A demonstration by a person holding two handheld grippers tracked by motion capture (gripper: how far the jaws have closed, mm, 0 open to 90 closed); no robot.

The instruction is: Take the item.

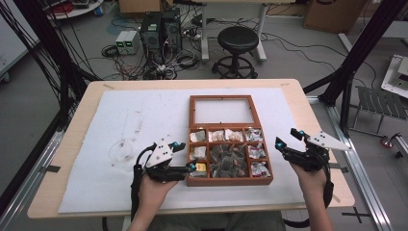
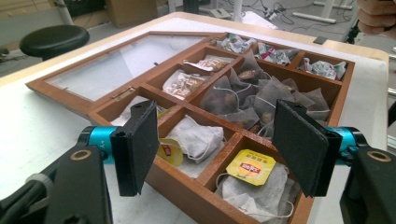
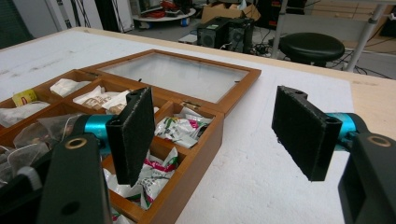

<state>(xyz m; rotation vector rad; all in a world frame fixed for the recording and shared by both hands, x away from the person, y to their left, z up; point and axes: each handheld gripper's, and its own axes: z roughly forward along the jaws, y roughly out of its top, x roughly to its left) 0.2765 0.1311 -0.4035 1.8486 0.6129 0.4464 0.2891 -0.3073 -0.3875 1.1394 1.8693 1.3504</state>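
Note:
An open wooden tea box [image 1: 229,182] lies on the white mat, its glass lid [image 1: 221,110] folded flat behind it. The compartments hold tea bags: dark pyramid bags [image 2: 247,100] in the middle, white bags with yellow tags [image 2: 251,167] at the near left, foil packets [image 3: 180,128] along the right side. My left gripper [image 1: 185,156] is open at the box's front left corner, its jaws either side of the yellow-tagged bag's compartment [image 2: 219,140]. My right gripper [image 1: 287,137] is open just right of the box, over bare mat [image 3: 219,126], holding nothing.
The white mat [image 1: 120,144] covers most of the wooden table [image 1: 308,110] and carries a faint ring mark [image 1: 120,150] at the left. Beyond the far edge stand a black stool [image 1: 236,41] and computer towers [image 1: 161,29] among cables.

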